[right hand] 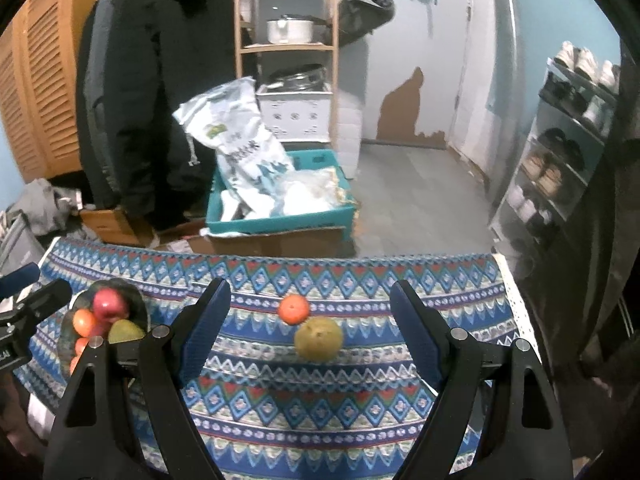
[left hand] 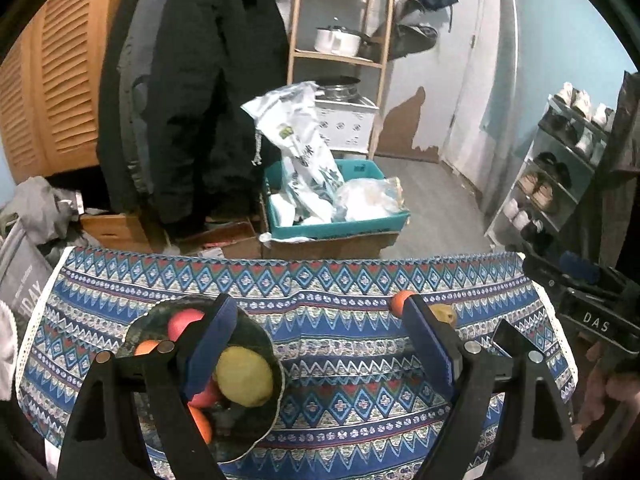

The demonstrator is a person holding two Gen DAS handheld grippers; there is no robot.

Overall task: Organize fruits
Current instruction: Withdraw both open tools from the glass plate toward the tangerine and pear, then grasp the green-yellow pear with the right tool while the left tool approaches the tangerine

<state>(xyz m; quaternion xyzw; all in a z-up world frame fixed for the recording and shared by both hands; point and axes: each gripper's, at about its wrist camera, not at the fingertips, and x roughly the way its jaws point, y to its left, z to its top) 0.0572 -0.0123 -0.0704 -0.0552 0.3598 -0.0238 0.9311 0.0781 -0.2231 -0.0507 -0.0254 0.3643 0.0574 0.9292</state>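
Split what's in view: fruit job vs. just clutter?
Job: bowl of fruit; loose orange; loose pear; left gripper; right gripper, both open.
Clutter: black coat; teal crate; shoe rack; pot.

- The table (right hand: 320, 408) with its cloth (right hand: 360, 276) fills the near part of the view, toward 6 o'clock.
- The bowl (left hand: 262, 338) sits on the cloth at about 8 o'clock, with fruit in it.
- The small round fruit (right hand: 294, 309) lies on the cloth near the middle.
- The bigger fruit (right hand: 319, 339) is just beside it, toward 5 o'clock.
- Behind the table, toward 12 o'clock, a box (right hand: 280, 220) stands on the floor with a bag (right hand: 240, 136) in it.
- A shelf (right hand: 288, 46) stands behind the box.
- A shoe rack (right hand: 560, 152) stands at 3 o'clock.
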